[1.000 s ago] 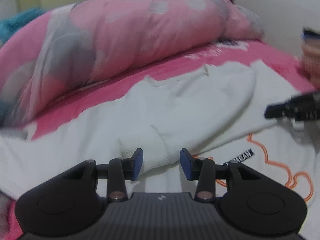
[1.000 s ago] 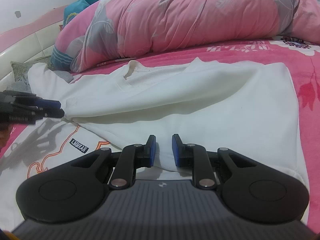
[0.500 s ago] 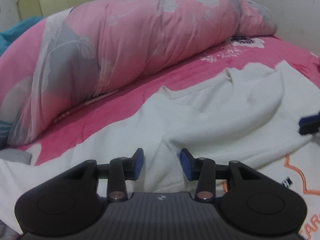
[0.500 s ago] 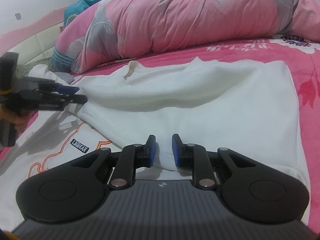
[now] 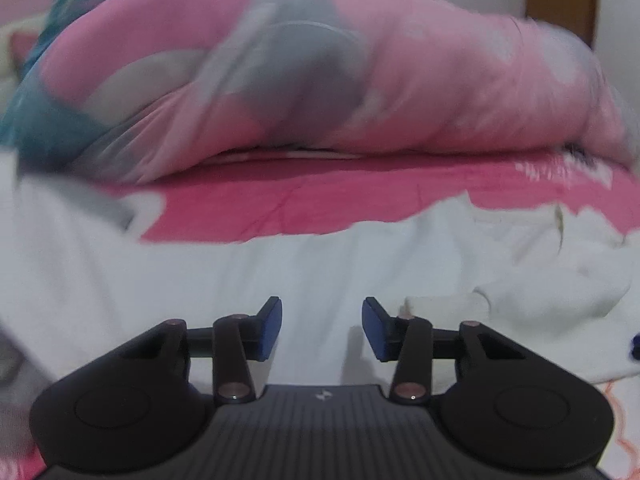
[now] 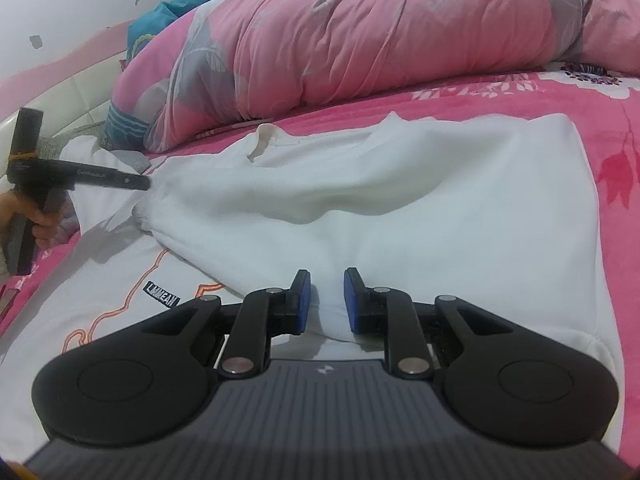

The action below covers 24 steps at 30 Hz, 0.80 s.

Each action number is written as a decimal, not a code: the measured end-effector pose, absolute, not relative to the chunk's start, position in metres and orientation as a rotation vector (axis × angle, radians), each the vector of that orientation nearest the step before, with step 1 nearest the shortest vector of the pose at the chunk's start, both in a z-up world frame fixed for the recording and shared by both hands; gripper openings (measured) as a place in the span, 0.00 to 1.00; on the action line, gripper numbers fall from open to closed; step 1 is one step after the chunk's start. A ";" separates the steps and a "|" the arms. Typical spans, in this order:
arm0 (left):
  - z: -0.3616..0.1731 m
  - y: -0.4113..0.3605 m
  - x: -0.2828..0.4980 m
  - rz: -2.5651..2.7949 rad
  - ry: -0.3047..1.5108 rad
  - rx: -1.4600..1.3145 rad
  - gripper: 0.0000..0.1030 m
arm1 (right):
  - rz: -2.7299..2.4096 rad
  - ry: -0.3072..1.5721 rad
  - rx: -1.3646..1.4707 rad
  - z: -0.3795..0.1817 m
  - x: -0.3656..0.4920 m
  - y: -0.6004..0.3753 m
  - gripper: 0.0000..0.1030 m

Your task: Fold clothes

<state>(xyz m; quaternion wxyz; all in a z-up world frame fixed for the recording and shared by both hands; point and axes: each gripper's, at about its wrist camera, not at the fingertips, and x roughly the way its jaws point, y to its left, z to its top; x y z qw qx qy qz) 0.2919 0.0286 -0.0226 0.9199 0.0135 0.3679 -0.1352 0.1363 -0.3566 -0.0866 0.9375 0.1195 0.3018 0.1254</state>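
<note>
White cotton fills the middle of both views: a sweatshirt [image 6: 460,200] lies spread over a hot-pink bedsheet [image 6: 612,120], its neckline toward the upper centre of the right wrist frame and one side folded across itself in a thick ridge. An orange outline print and a small black label [image 6: 162,300] show on the flat lower layer at lower left.

At the bottom centre of that frame the right gripper [image 6: 326,300] has its blue pads set narrow, pinching a raised fold of the sweatshirt's hem between them.

At the left edge of the same view, a hand grips the handle of the left gripper [image 6: 138,182], whose tip meets the bunched end of the folded ridge. In the blurred left wrist view its jaws stand moderately apart and are closing, over flat white fabric; I cannot tell whether any cloth is between the pads.

A rolled pink quilt [image 6: 380,40] with grey flowers lies along the top of both frames, behind the sweatshirt, with teal fabric [image 6: 176,12] at its upper left end.
</note>
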 end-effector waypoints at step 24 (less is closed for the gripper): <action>-0.038 -0.004 0.245 -0.466 0.749 -0.103 0.02 | 0.269 0.607 0.265 -0.086 0.134 -0.360 0.17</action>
